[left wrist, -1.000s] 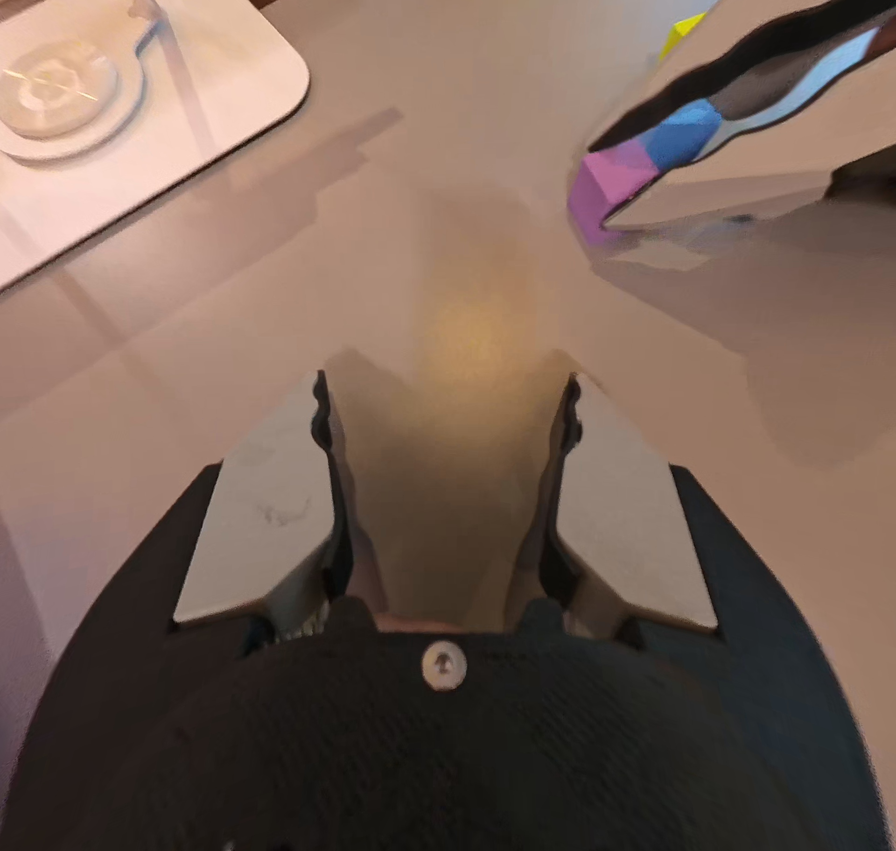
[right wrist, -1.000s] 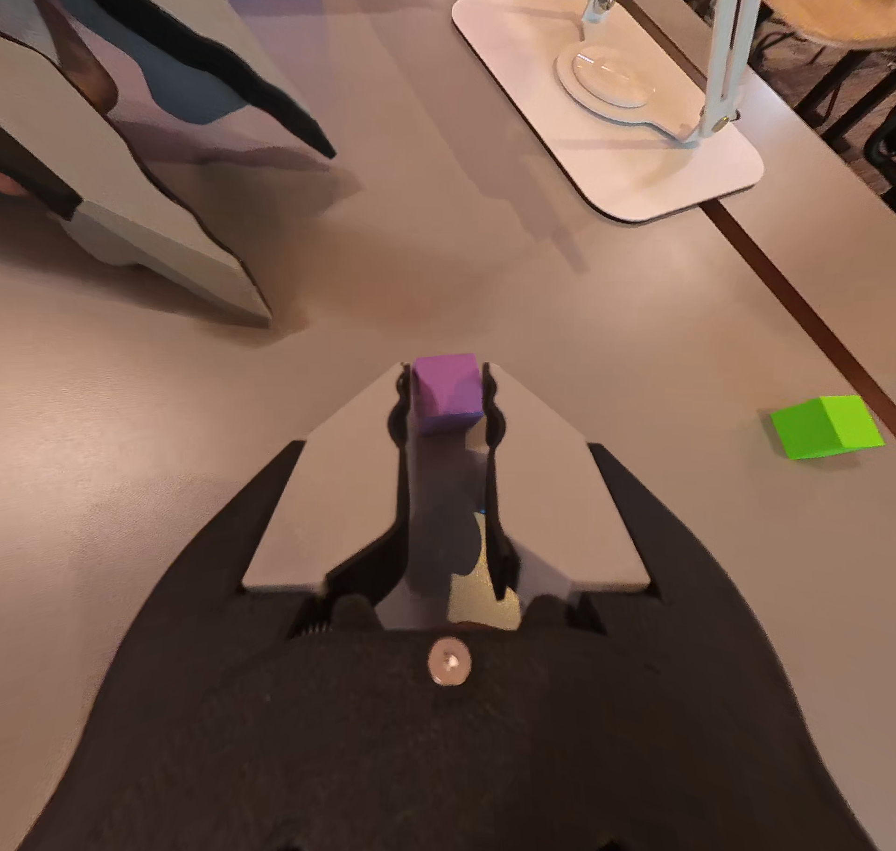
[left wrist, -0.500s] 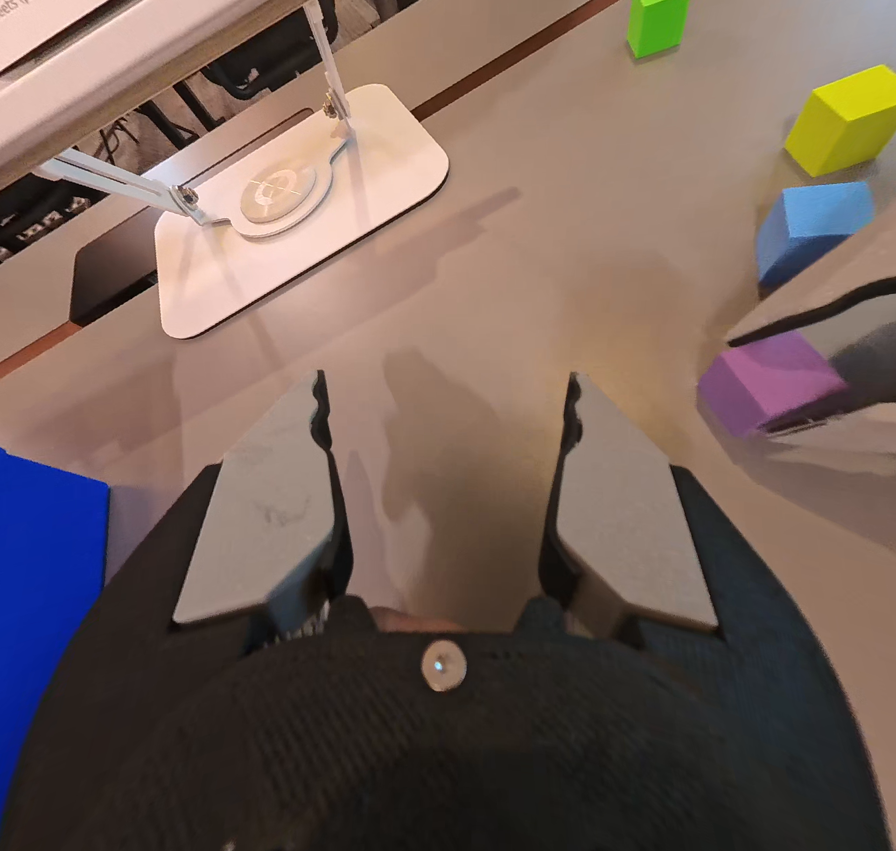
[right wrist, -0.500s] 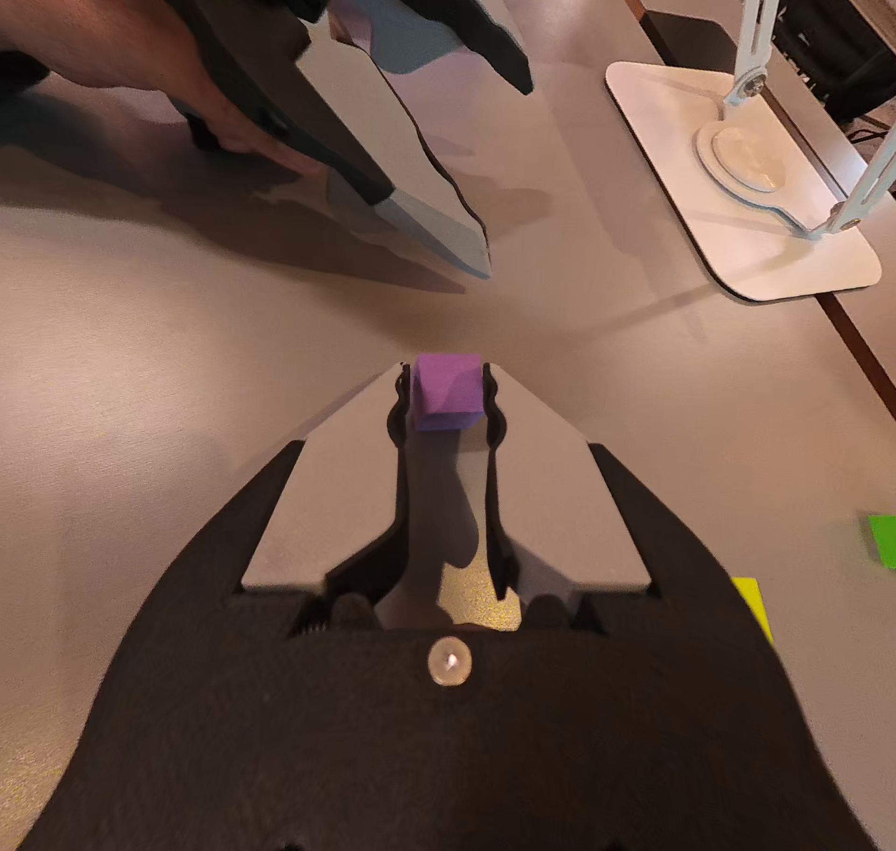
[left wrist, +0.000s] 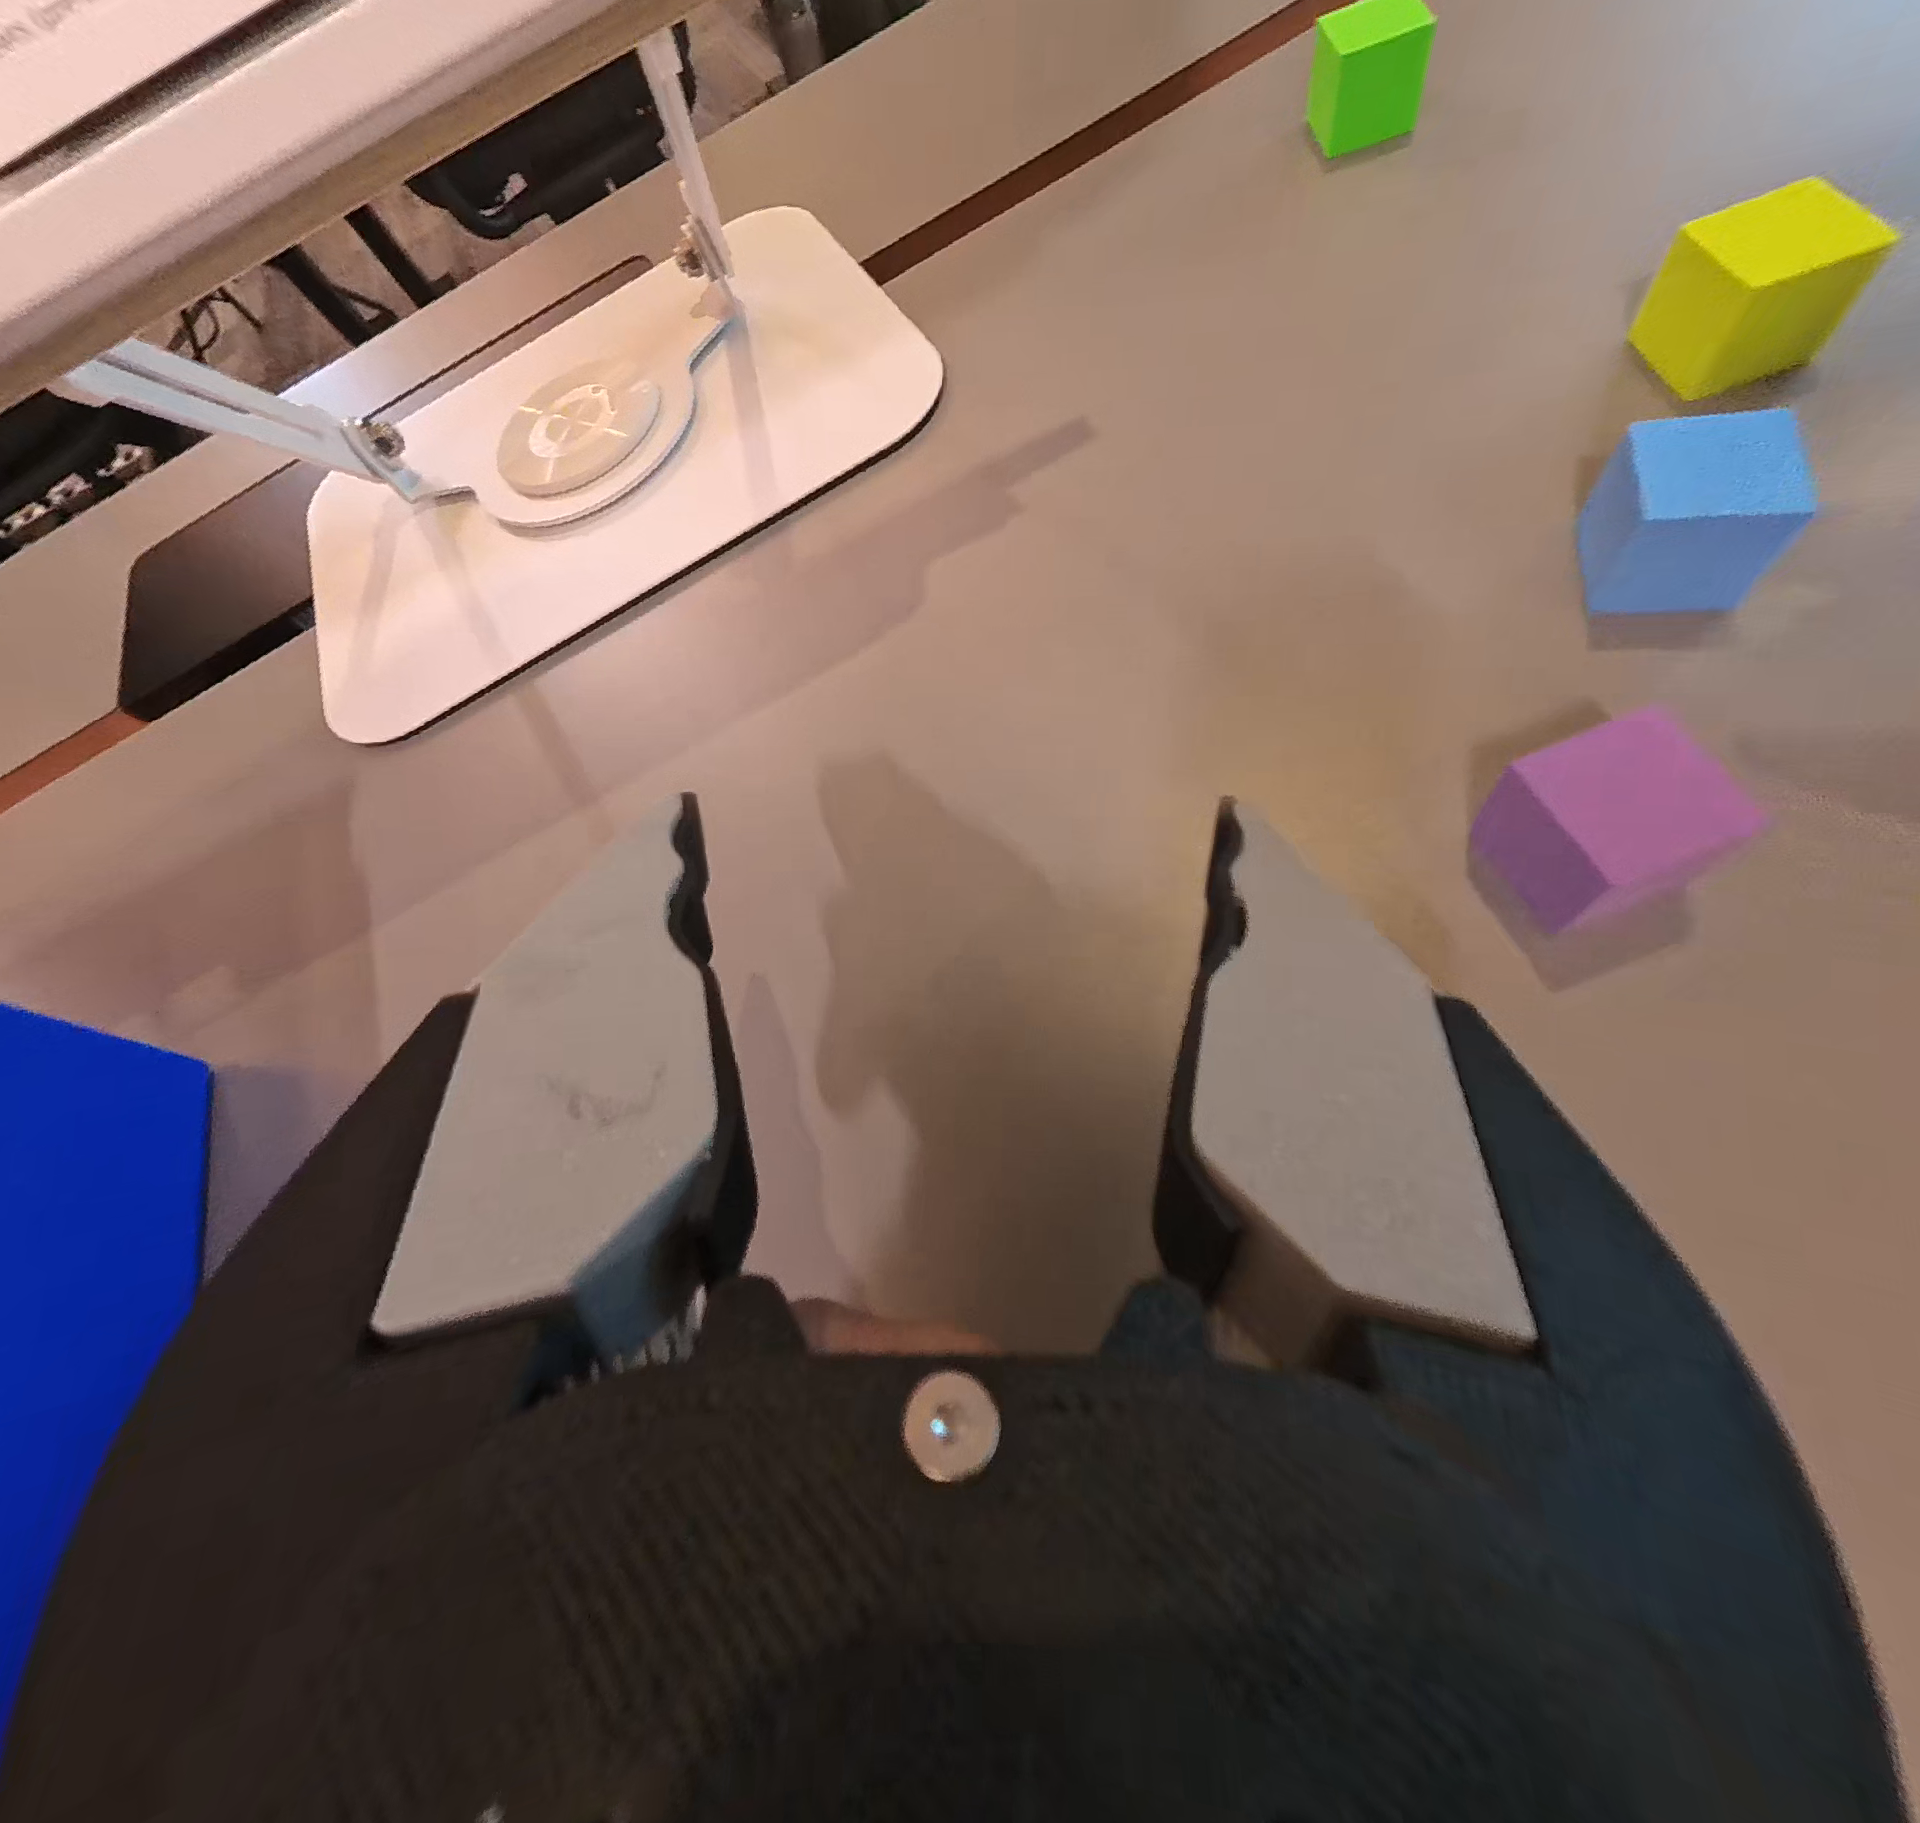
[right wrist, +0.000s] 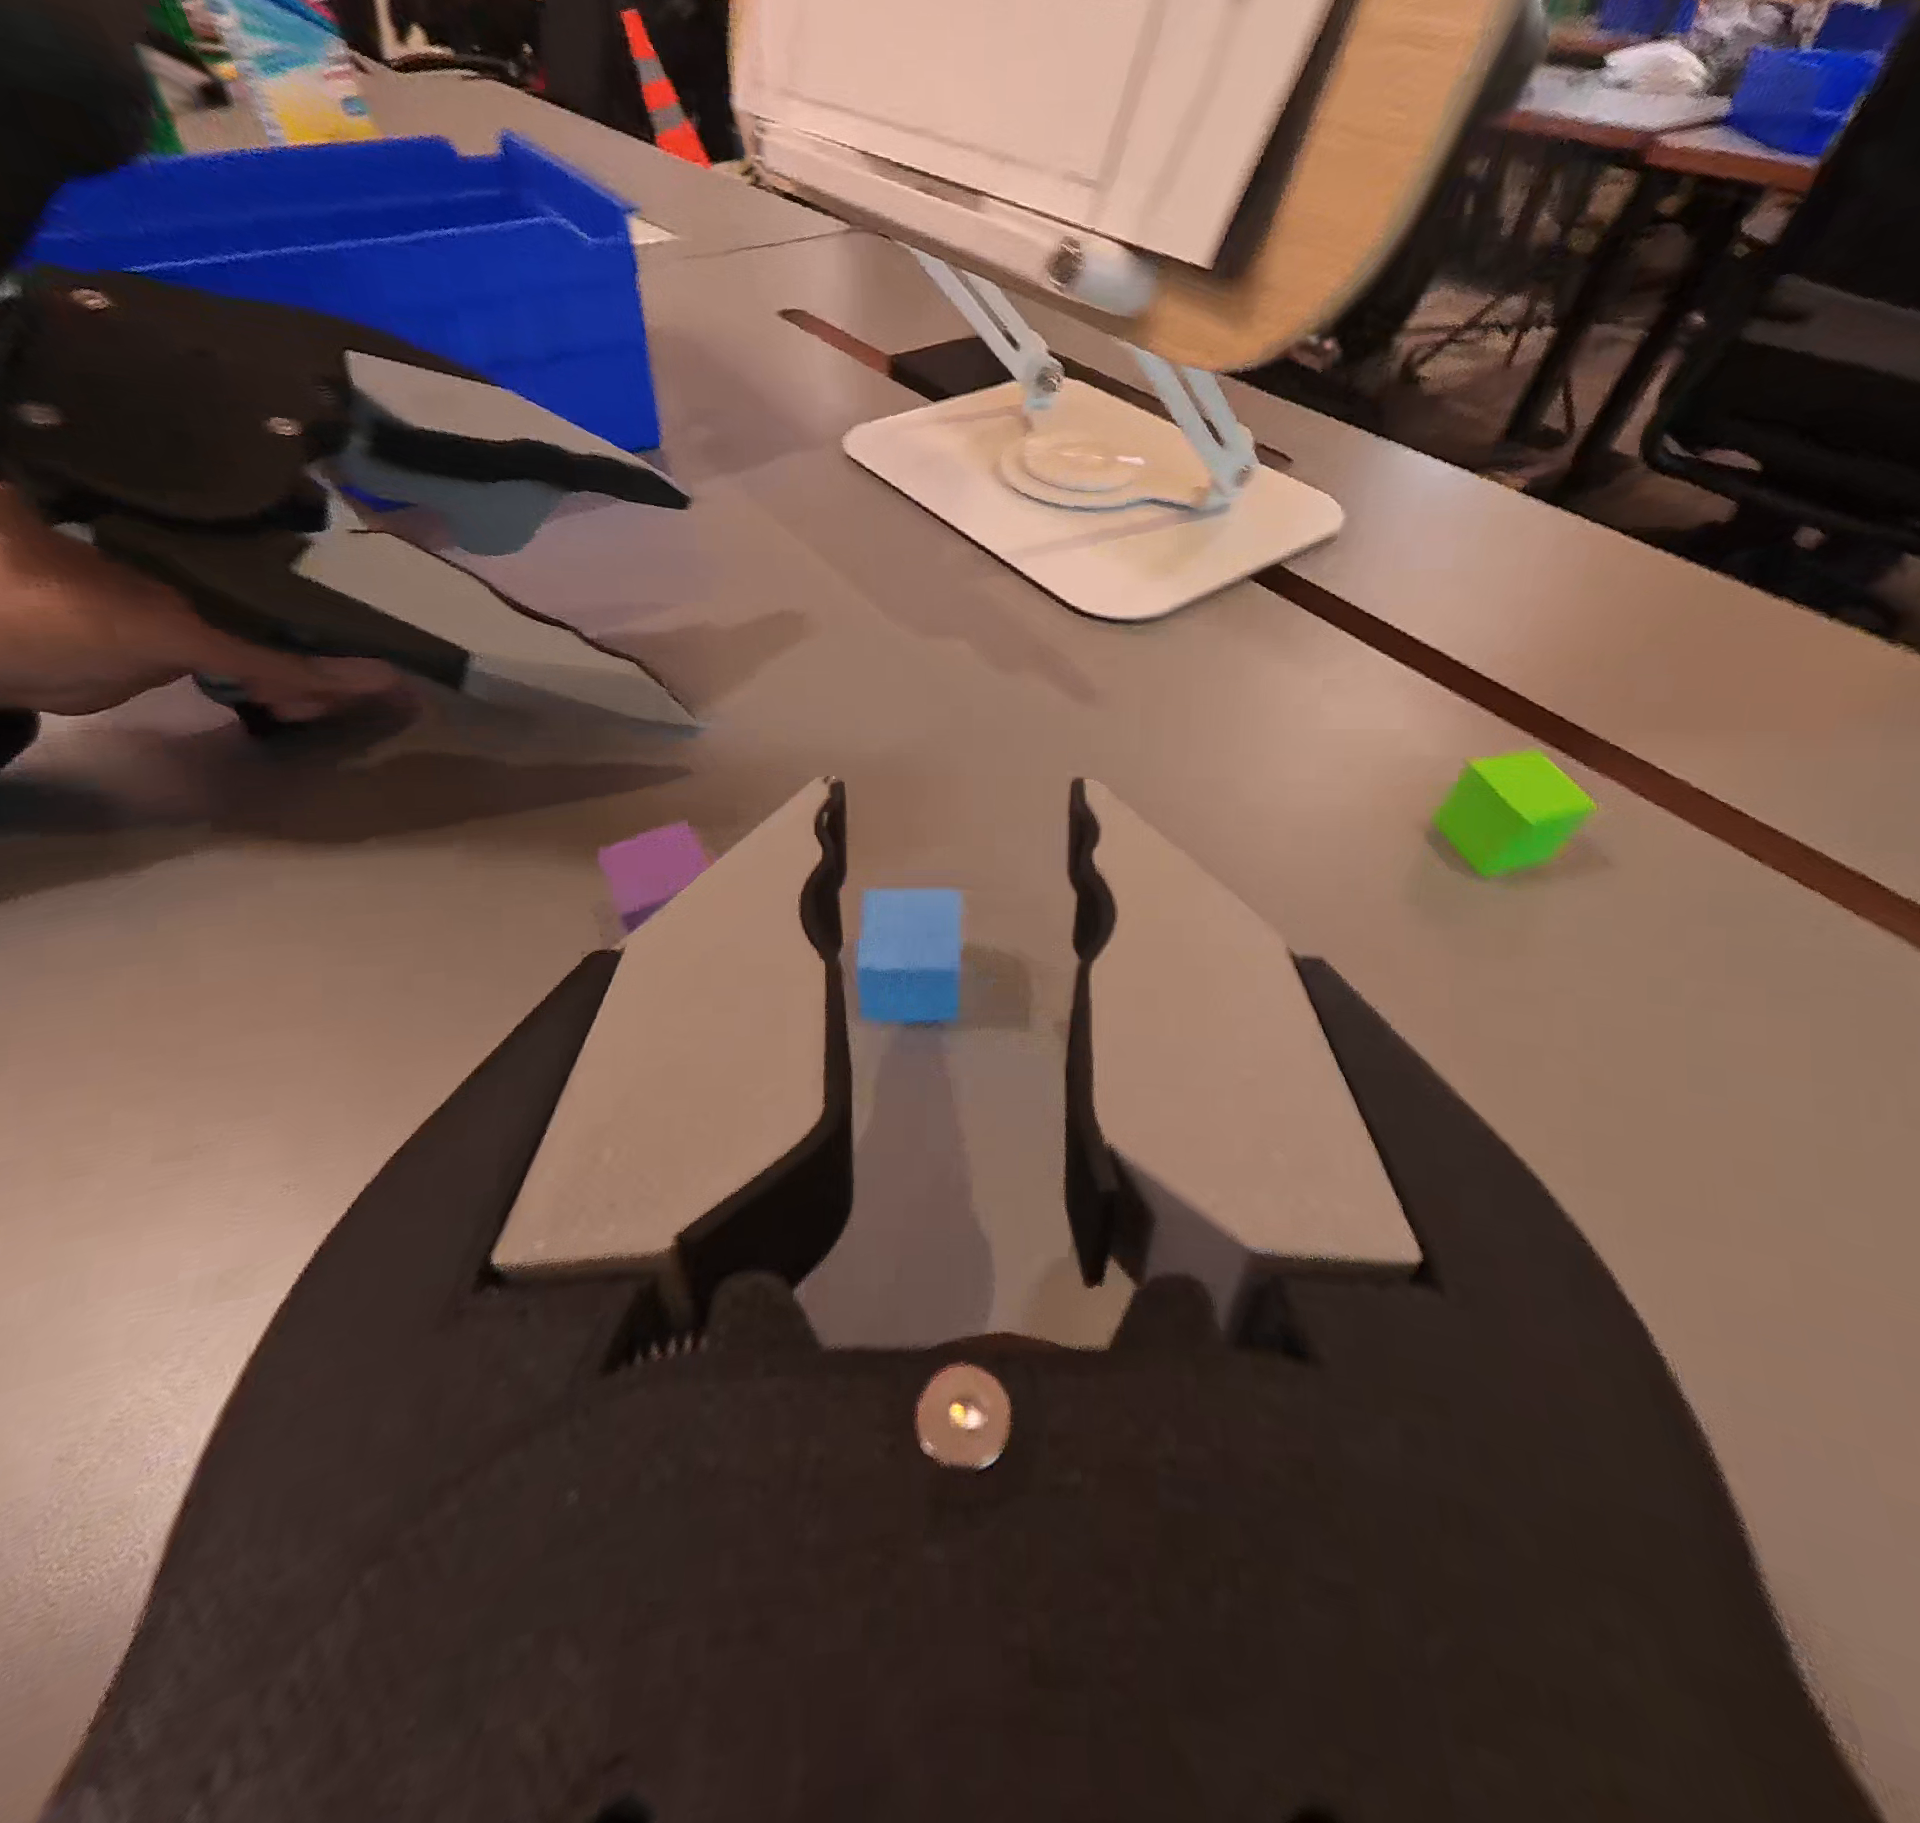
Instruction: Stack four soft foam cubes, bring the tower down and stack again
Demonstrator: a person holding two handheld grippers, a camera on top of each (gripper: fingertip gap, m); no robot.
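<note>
Lying apart on the table [right wrist: 1558, 1098], the cubes were unstacked. The blue cube [right wrist: 910, 954] was framed by the right gripper [right wrist: 951, 807], open and empty; being judged soft and light, it should be pinched gently across opposite faces.

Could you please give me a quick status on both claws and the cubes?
Left claw open, empty. Right claw open, lined up on blue cube. Purple cube, green cube, yellow cube loose on table; nothing stacked, nothing blocking.
</note>
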